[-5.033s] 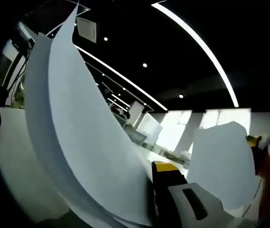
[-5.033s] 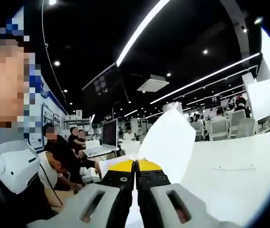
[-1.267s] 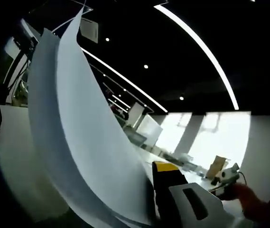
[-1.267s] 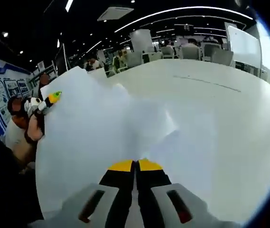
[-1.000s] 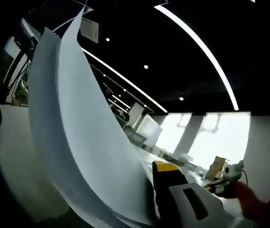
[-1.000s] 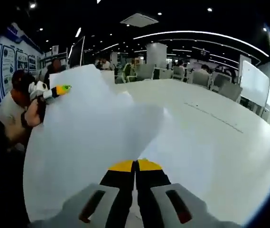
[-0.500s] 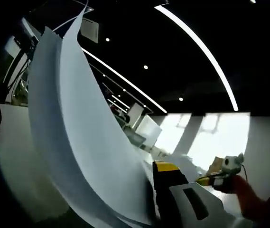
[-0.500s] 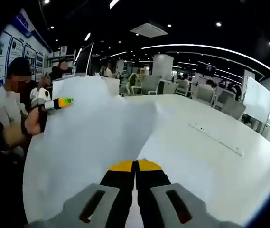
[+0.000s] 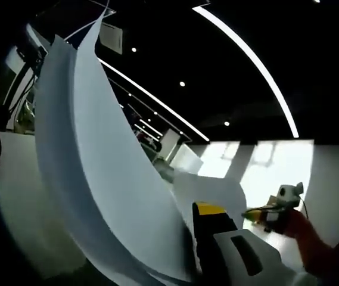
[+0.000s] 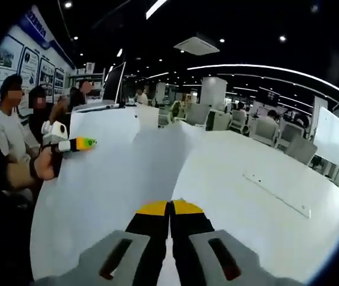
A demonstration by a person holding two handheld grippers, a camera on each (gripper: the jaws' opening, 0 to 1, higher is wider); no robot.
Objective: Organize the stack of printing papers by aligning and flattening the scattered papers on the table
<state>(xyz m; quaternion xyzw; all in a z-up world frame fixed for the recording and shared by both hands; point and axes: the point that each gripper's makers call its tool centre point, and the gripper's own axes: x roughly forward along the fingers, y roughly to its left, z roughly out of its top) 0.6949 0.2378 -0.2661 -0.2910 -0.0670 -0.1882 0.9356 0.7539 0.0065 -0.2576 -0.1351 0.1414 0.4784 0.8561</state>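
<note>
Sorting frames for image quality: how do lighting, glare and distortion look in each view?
Left gripper view: dark ceiling, blown-out windows, curved paper sheets dim and bluish, fisheye bends the light strips. Right gripper view: brighter, white table and paper nearly merge, edges bowed.

Matt white papers (image 9: 98, 179); smooth table (image 10: 264, 202)

White papers (image 9: 109, 179), curved upright, lifted clear above the table (image 10: 264, 196)
</note>
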